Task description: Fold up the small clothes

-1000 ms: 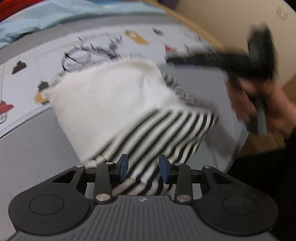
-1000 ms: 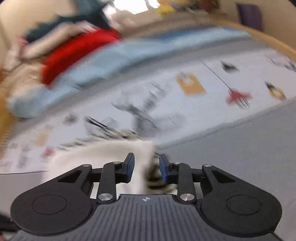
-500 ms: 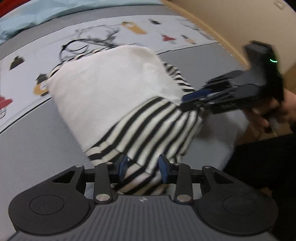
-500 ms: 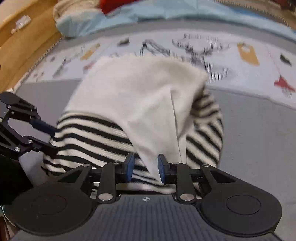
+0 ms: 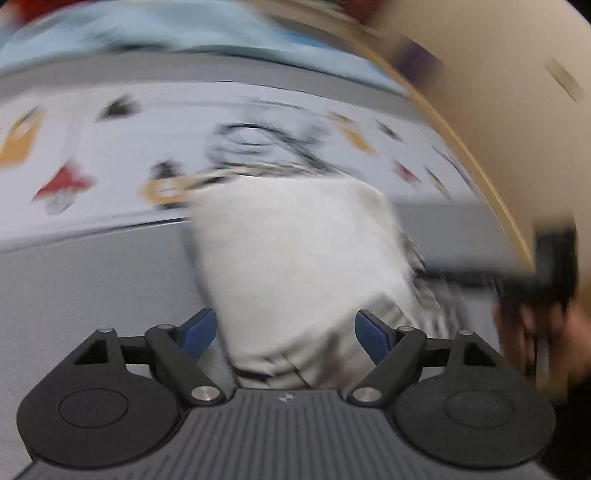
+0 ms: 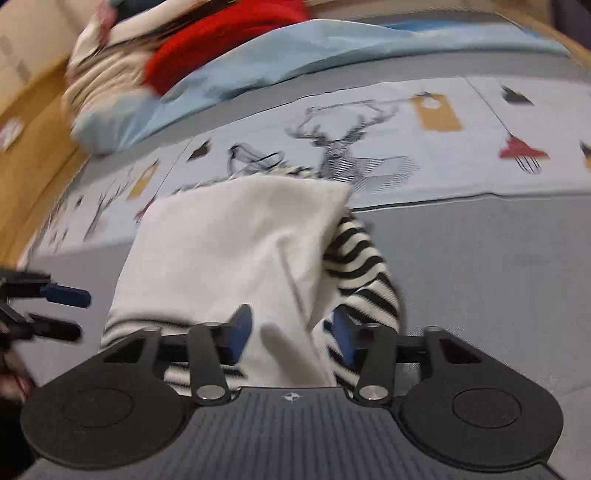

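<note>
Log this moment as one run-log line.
stage: fold release | left claw: open, just opened, off garment | right claw: open, just opened, garment between | bed

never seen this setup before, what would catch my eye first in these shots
The folded garment draws the eye first: a cream panel over black-and-white stripes, lying on the grey bedcover right ahead of both grippers. The left gripper and right gripper have just been opening, their blue pads flanking the near edge without pressing it. Behind, a red cloth tops a pale blue sheet.
</note>
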Demonstrator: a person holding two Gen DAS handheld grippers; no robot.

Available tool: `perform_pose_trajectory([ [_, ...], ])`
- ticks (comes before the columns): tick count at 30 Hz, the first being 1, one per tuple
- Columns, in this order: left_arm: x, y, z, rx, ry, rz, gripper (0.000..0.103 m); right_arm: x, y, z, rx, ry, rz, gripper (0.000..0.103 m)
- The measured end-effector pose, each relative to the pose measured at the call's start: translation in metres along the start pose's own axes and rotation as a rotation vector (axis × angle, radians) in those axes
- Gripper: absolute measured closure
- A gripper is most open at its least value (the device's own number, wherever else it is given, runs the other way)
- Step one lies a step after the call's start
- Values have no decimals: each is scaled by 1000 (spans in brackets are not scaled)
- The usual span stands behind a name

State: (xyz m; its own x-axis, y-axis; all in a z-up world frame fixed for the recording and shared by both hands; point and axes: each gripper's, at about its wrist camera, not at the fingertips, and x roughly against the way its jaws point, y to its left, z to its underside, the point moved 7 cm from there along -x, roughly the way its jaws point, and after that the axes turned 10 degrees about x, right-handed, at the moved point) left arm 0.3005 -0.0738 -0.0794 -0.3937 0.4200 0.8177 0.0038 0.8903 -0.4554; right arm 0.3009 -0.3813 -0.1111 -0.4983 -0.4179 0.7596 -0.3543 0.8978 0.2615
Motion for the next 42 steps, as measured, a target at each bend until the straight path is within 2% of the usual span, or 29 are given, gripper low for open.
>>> perform_pose_trajectory([
  [3,-30,21,-5,169,60,22,18,-17,-13,6,-59,53,40,47],
  [5,-47,37,-3,259,88,35,16,-33,-21,10,-78,93,59,42],
  [8,-65,49,-6,368,123,95,14,-40,-25,18,-129,111,55,35],
  [10,-76,46,-10,389,133,154,14,-42,-24,18,-143,104,45,31],
  [15,-102,43,-18,389,135,205,17,-53,-10,11,-122,110,-14,32],
  [17,-110,42,-25,370,119,210,25,-56,-4,8,-100,110,-17,49],
  [19,-108,38,-30,328,91,207,42,-59,-2,5,-110,107,-33,63],
  [21,-105,33,-42,285,59,208,52,-62,-1,1,-120,101,-33,68],
  [26,-76,32,-77,189,-85,165,56,-67,5,-21,-155,19,-43,82],
  [30,-53,38,-96,159,-187,139,56,-73,21,-47,-141,-71,-48,83],
  [31,-49,41,-101,154,-218,119,52,-74,25,-53,-140,-89,-52,83],
  [33,-45,50,-106,174,-261,62,42,-79,33,-64,-138,-123,-51,83],
  [36,-44,71,-105,232,-255,-46,42,-85,36,-74,-136,-128,0,80],
  [38,-34,74,-103,178,-277,-106,42,-85,38,-74,-130,-108,21,77],
  [42,-1,62,-100,89,-355,-78,42,-69,52,-77,-56,-142,20,69],
])
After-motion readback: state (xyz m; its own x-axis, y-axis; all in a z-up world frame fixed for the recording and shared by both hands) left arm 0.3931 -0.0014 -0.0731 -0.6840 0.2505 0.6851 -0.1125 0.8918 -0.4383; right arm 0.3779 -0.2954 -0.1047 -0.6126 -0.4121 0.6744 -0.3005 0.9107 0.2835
